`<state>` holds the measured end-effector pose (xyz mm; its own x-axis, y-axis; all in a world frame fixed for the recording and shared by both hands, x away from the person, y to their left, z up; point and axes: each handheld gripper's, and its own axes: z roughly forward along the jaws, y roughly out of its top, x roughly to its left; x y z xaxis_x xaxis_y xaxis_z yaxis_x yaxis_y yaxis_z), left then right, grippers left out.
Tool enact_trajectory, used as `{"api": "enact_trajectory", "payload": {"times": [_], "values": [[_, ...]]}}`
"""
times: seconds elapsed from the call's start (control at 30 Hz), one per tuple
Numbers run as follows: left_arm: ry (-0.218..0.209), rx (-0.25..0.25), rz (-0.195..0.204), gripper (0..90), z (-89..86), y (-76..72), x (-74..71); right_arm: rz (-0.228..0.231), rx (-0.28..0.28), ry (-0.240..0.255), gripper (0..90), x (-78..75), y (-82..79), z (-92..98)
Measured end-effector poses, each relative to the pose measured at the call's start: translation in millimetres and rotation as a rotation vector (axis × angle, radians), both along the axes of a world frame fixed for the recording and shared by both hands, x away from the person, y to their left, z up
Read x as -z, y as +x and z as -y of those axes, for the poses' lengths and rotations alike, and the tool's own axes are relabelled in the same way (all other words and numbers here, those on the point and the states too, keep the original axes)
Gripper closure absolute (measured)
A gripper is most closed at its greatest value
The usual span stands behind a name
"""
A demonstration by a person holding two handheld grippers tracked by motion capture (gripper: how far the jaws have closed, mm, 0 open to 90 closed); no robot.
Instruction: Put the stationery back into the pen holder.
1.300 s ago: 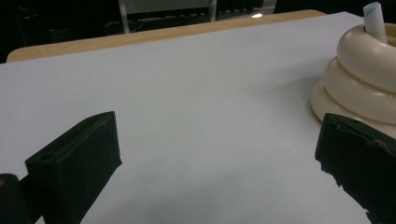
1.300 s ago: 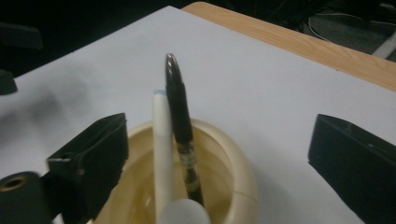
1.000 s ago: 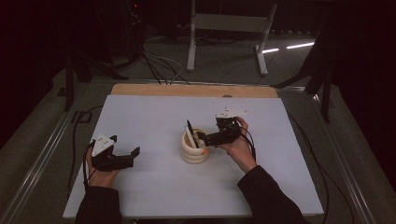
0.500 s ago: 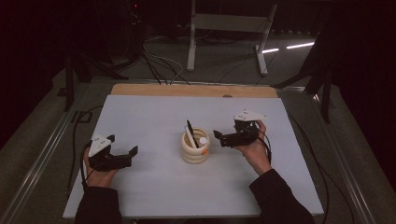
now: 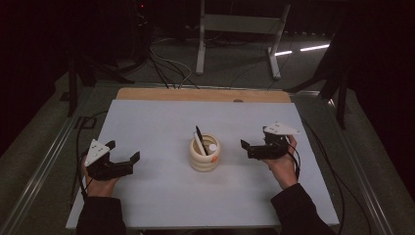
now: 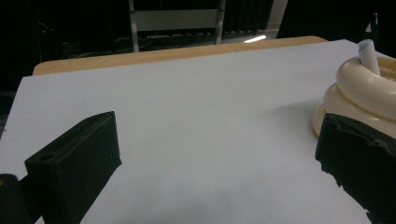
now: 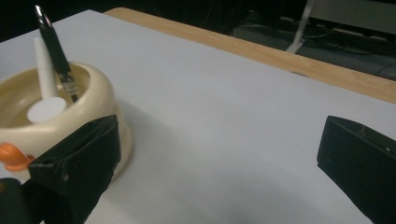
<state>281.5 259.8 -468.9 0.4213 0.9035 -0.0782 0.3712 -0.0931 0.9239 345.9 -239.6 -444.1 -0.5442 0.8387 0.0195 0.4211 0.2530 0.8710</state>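
Note:
A cream ringed cup (image 5: 204, 155) stands mid-table on the white sheet (image 5: 161, 122). In it lean a black pen (image 5: 199, 134) and a white pen (image 5: 198, 144). My right gripper (image 5: 252, 139) is held to the right of the cup, apart from it, open and holding nothing. My left gripper (image 5: 124, 150) rests at the left of the sheet, also open with nothing between its jaws. In the right gripper view the cup (image 7: 93, 100), black pen (image 7: 53, 44) and white pen (image 7: 41, 65) sit at left. The left gripper view has the cup (image 6: 362, 93) at its right edge.
A wooden strip (image 5: 205, 95) borders the sheet's far edge. Metal rails (image 5: 44, 166) run along both sides of the table. Cables trail from both grippers. Beyond the table are a stand's legs (image 5: 200, 49) and floor cables in the dark.
My right gripper has drawn back from the cup's rim to the right and now sits apart from it. The left gripper has shifted slightly left.

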Motion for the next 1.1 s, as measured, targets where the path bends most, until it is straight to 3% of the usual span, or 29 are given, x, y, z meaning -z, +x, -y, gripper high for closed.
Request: {"api": "enact_trajectory", "payload": {"times": [0.4, 0.57, 0.97, 1.1], "values": [[0.014, 0.001, 0.025, 0.1, -1.6, -4.5, -5.2, -0.001, 0.048, -0.002, 0.0, 15.5, -19.7, 31.9], [0.017, -0.003, 0.031, 0.1, -2.7, -5.5, -6.1, 0.027, 0.056, -0.046, 0.0, 21.3, -27.4, 37.8], [0.019, -0.010, 0.040, 0.1, -5.7, -6.8, -5.8, 0.023, 0.096, 0.019, 0.0, 30.2, -38.4, 61.7], [0.015, -0.005, 0.052, 0.1, -6.1, -7.7, -5.8, 0.049, 0.103, 0.043, 0.0, 30.3, -43.5, 67.7]]}}
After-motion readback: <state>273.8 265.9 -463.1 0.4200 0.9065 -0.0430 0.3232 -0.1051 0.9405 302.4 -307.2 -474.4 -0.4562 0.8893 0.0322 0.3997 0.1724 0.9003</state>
